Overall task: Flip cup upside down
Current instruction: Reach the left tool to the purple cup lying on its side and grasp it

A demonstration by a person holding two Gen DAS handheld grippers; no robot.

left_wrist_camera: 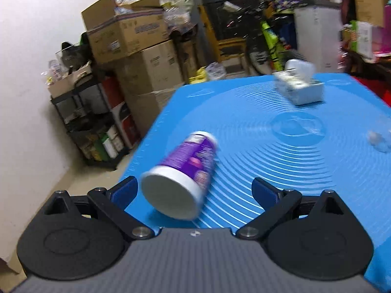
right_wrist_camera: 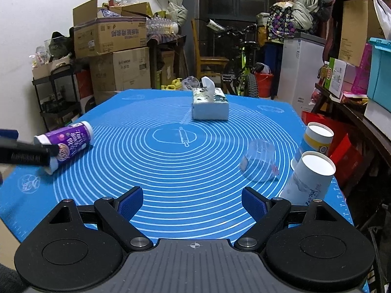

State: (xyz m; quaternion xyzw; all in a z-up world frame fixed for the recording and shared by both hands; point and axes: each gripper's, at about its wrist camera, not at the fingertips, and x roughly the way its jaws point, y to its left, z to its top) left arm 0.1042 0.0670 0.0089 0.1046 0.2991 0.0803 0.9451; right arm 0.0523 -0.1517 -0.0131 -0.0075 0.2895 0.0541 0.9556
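Observation:
A purple and white paper cup (left_wrist_camera: 185, 171) lies on its side on the blue mat (left_wrist_camera: 268, 151), its white end toward the camera. My left gripper (left_wrist_camera: 195, 190) is open, its blue pads on either side of the cup's near end without touching it. In the right wrist view the same cup (right_wrist_camera: 70, 141) lies at the mat's left edge with the left gripper's black finger (right_wrist_camera: 27, 155) across it. My right gripper (right_wrist_camera: 191, 204) is open and empty above the mat's near part (right_wrist_camera: 190, 171).
A tissue box (right_wrist_camera: 210, 103) stands at the mat's far side. A clear plastic cup (right_wrist_camera: 260, 161) sits upside down right of centre. Two paper cups (right_wrist_camera: 311, 173) stand at the right edge. Cardboard boxes, a shelf and a bicycle surround the table.

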